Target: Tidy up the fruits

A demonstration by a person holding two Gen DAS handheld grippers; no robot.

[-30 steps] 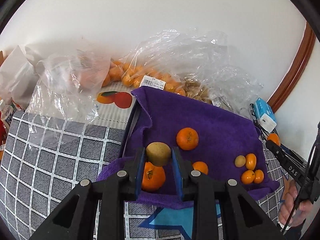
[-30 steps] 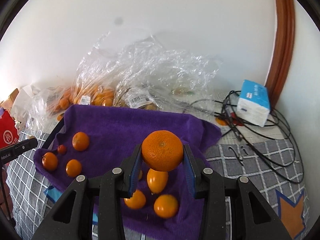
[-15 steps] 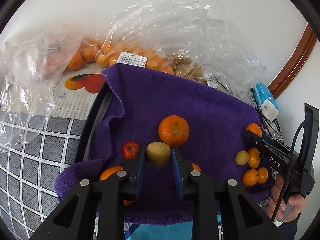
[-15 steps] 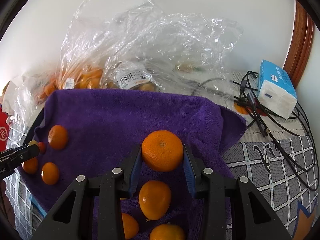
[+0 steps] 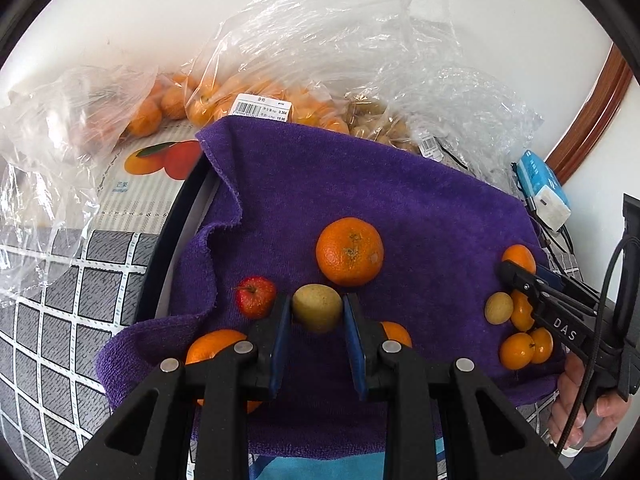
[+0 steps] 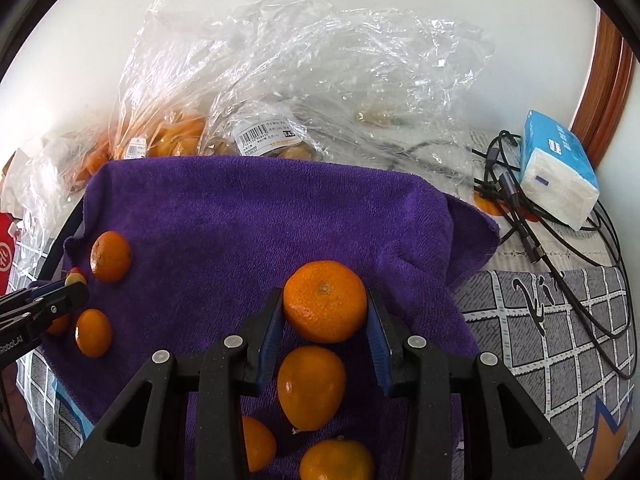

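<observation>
Right now both tongs are clamped on fruit above a purple towel (image 5: 400, 208) spread over a dark round rim on the worktop (image 5: 60, 308).

In the left wrist view, the left tongs (image 5: 316, 312) grip a small yellow-brown fruit (image 5: 317, 307) between their blue pads. That fruit is slightly oval, its long axis running across from pad to pad; which way its stem end faces cannot be told. Just beyond it on the towel lies a large mandarin (image 5: 349, 251), its stem scar facing up. A small red fruit (image 5: 255, 296) sits just left of the tongs, its stem pointing up and left. Another orange (image 5: 212, 350) lies partly hidden under the left finger.

In the right wrist view, the right tongs (image 6: 325, 320) hold a round mandarin (image 6: 325, 301), pads pressed on its two sides and its stem dimple turned up toward the camera. Below it on the towel is an egg-shaped orange fruit (image 6: 311, 387), its long axis running toward the camera, with the narrower tip nearest. Two more orange fruits lie at the bottom edge.

Behind the towel are clear plastic bags (image 6: 320, 60) of fruit with price labels. A blue tissue pack (image 6: 558, 180) and tangled cables (image 6: 516, 184) lie to the right.
</observation>
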